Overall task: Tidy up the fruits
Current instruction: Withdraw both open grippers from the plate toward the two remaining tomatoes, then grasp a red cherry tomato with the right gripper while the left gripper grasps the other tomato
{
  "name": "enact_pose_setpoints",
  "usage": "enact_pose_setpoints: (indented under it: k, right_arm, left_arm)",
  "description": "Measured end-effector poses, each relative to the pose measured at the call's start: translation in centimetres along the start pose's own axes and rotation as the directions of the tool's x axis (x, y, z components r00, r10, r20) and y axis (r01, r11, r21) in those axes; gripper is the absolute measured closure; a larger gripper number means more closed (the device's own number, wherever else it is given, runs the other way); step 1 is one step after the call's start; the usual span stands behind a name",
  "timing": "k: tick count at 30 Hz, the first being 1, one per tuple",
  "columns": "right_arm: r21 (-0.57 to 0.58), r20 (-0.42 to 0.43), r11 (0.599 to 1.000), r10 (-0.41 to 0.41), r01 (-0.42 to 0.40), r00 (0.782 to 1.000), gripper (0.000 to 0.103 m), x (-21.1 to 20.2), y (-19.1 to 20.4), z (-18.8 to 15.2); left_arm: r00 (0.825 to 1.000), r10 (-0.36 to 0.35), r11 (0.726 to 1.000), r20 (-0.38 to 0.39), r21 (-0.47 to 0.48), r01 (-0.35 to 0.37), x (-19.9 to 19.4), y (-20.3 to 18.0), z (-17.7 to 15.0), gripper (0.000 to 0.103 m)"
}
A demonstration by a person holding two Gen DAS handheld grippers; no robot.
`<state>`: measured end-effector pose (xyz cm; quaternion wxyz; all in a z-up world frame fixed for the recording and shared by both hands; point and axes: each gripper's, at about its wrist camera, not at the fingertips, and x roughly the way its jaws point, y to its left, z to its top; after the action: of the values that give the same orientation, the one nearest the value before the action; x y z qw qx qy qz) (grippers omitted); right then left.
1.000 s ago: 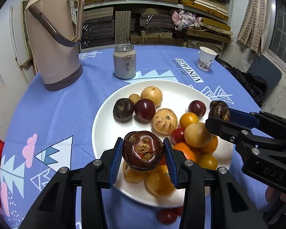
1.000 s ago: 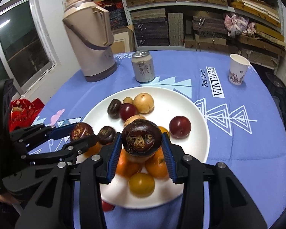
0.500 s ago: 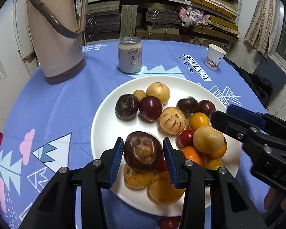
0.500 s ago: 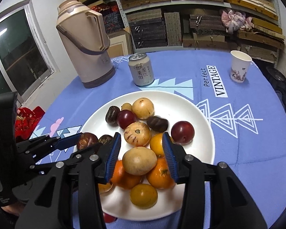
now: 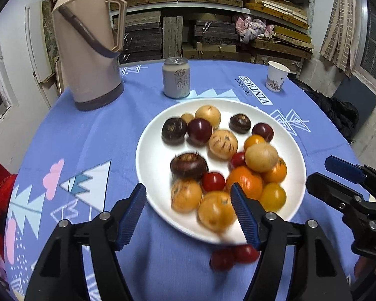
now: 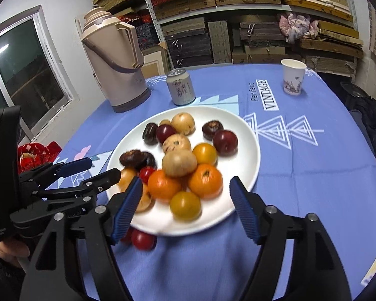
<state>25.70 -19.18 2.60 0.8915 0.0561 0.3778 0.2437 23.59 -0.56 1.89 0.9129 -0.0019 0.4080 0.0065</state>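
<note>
left tool (image 5: 188, 213) spread, empty | right tool (image 6: 184, 207) spread, empty | risk: two red tomatoes (image 5: 233, 257) off the plate (image 5: 150, 155), near table edge, may roll off if nudged

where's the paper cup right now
The paper cup stands upright at the table's far right in both wrist views, right of the drink can, beyond the plate.

Beyond the left gripper's tips, a tan thermos (image 5: 87, 47) stands far left, a drink can (image 5: 176, 78) straight ahead, a paper cup (image 5: 275, 76) far right
</note>
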Motion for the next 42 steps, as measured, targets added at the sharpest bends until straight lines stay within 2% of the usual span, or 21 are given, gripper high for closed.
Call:
enact_pose_setpoints:
  k: [4,13,23,25,26,28,31,35,40,42]
  right_arm:
    - [-0.005,-0.006,1.000,-0.003,0.003,1.000,0.027,-0.8,0.5,-1.6]
    - [-0.063,-0.031,0.998,-0.023,0.021,0.999,0.026,-1.4,2.6,-4.6]
    - [-0.130,-0.124,0.991,-0.038,0.021,0.992,0.026,0.5,4.5,-7.3]
    - [-0.137,-0.138,0.990,-0.043,0.024,0.989,0.026,0.9,4.8,-7.6]
    - [-0.140,-0.146,0.990,-0.048,0.027,0.988,0.026,1.2,4.9,-7.7]
    - [-0.149,-0.158,0.988,-0.058,0.034,0.986,0.029,1.7,5.1,-7.8]
    - [-0.160,-0.186,0.986,-0.070,0.040,0.980,0.041,2.7,5.5,-7.8]
    - [-0.175,-0.216,0.983,-0.084,0.046,0.973,0.045,4.3,6.0,-7.8]
    - [-0.175,-0.237,0.984,-0.086,0.045,0.968,0.046,5.9,6.4,-7.3]
    - [-0.171,-0.245,0.985,-0.075,0.033,0.967,0.051,6.6,6.6,-7.2]
  left_arm:
    - [1.000,0.000,1.000,-0.013,-0.005,0.000,-0.6,0.2,-1.5,0.032]
    - [0.999,0.005,1.000,-0.037,-0.027,-0.006,-1.5,1.3,-4.6,0.031]
    - [0.997,0.065,0.996,-0.049,-0.055,-0.068,-1.9,3.2,-8.0,0.030]
    - [0.995,0.085,0.995,-0.049,-0.042,-0.087,-1.9,3.4,-8.9,0.025]
    - [0.994,0.097,0.995,-0.049,-0.030,-0.098,-1.8,3.4,-9.2,0.018]
    - [0.993,0.109,0.994,-0.043,-0.021,-0.110,-1.9,3.6,-9.7,0.017]
    - [0.994,0.100,0.995,-0.044,-0.027,-0.101,-1.9,4.1,-9.9,0.017]
    - [0.995,0.086,0.996,-0.045,-0.035,-0.088,-1.9,4.6,-10.1,0.017]
    - [0.997,0.058,0.997,-0.056,-0.038,-0.061,-1.7,4.7,-10.3,0.017]
    - [0.997,0.048,0.998,-0.060,-0.041,-0.051,-1.7,4.8,-10.3,0.017]
